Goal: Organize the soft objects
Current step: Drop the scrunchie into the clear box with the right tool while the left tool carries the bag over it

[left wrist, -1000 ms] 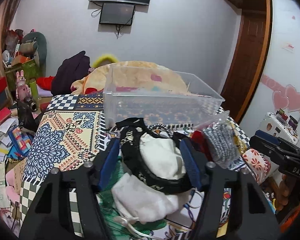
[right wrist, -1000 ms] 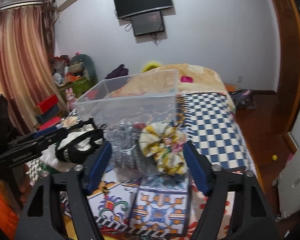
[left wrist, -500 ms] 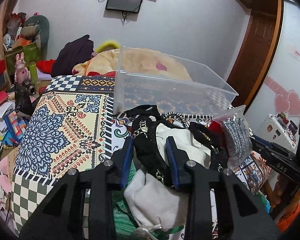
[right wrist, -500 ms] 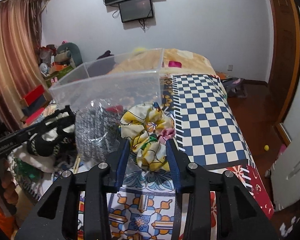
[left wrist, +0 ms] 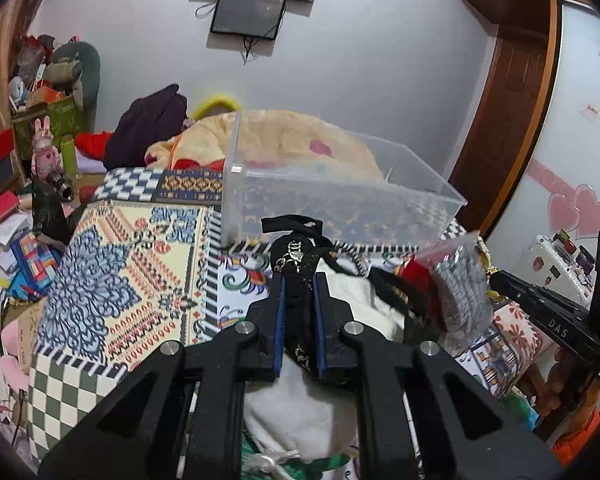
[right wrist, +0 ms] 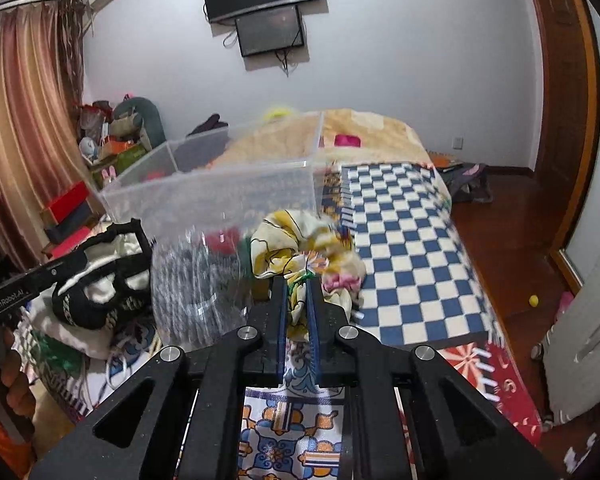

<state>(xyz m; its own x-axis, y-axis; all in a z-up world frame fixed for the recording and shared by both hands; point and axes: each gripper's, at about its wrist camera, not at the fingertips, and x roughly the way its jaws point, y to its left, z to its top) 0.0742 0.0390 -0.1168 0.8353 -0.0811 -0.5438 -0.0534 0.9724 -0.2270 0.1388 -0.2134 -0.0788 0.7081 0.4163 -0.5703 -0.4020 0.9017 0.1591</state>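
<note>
Your left gripper (left wrist: 298, 280) is clamped on a black fabric piece with gold chain trim (left wrist: 296, 264), which rises between its blue pads over the white cloth (left wrist: 300, 412) (just in front of the clear plastic bin (left wrist: 332, 196)). Your right gripper (right wrist: 297, 284) pinches a yellow floral scrunchie (right wrist: 300, 240), bunched above its fingertips beside a bagged grey item (right wrist: 196, 284).
</note>
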